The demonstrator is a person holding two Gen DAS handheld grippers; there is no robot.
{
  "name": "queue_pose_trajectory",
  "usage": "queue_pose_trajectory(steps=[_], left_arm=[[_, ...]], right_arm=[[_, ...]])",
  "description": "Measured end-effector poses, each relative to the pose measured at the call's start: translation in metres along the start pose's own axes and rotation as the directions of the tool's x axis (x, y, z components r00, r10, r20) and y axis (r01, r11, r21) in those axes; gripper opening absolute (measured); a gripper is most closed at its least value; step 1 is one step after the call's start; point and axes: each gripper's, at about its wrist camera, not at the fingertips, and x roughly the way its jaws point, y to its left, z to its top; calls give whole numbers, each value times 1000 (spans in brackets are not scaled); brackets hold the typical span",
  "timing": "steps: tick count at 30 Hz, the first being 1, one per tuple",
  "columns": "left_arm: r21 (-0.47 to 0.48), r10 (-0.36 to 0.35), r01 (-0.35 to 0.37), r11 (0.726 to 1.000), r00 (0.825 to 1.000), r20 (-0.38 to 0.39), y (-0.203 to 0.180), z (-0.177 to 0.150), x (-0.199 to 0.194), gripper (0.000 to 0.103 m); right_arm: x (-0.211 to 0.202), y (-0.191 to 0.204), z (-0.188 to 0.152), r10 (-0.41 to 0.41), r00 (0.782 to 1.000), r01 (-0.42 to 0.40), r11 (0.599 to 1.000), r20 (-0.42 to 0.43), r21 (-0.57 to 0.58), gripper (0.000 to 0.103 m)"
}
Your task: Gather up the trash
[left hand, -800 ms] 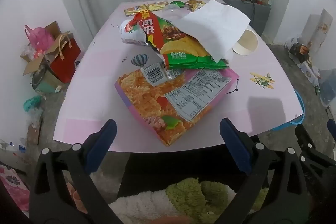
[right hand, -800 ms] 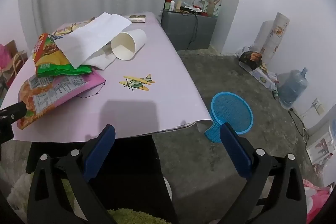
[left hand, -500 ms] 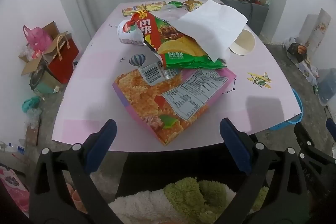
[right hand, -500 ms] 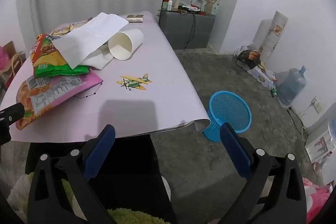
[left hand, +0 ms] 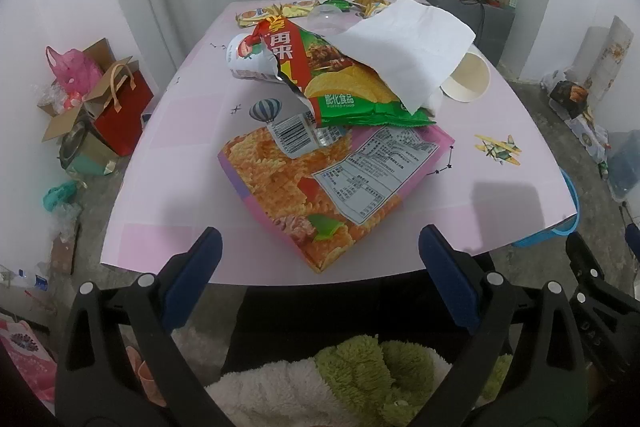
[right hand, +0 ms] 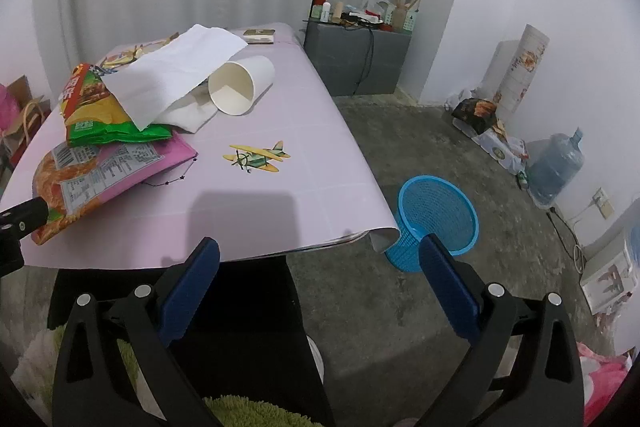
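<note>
Pile of trash mid-table: flat pink-and-orange noodle snack bag (left hand: 320,183) at near edge, crinkly red-and-green chip bag (left hand: 332,83) lying on top of it, white paper sheet (left hand: 408,43) draped over chip bag, white paper cup (right hand: 240,87) tipped on its side at right of pile, mouth toward camera. Probably all light, thin, soft; foil bags likely slippery and crackly, so best pinched at a free edge or corner, e.g. near corner of noodle bag overhanging toward table front. Cup easily crushed, better taken by rim or wall. Paper limp, liable to slide off if bag below gets lifted. Left tool (left hand: 316,275) wide, nothing between blue pads, hovering short of near table edge. Right tool (right hand: 320,275) also wide and bare, aimed past right table corner toward floor. Pink smooth table (left hand: 192,163) with printed plane and balloon motifs, more wrappers at far end. Blue mesh plastic basket (right hand: 436,219) on concrete floor just right of table, likely the bin. Grey curtain behind, clutter along walls.
</note>
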Motion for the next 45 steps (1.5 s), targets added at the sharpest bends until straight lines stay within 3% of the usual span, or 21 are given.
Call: queue_pose_trajectory(steps=[45], left_arm=[[4, 21, -21, 1000, 999, -24, 2, -1, 3, 94]], right_arm=[[0, 2, 2, 1, 1000, -1, 1000, 4, -3, 97]])
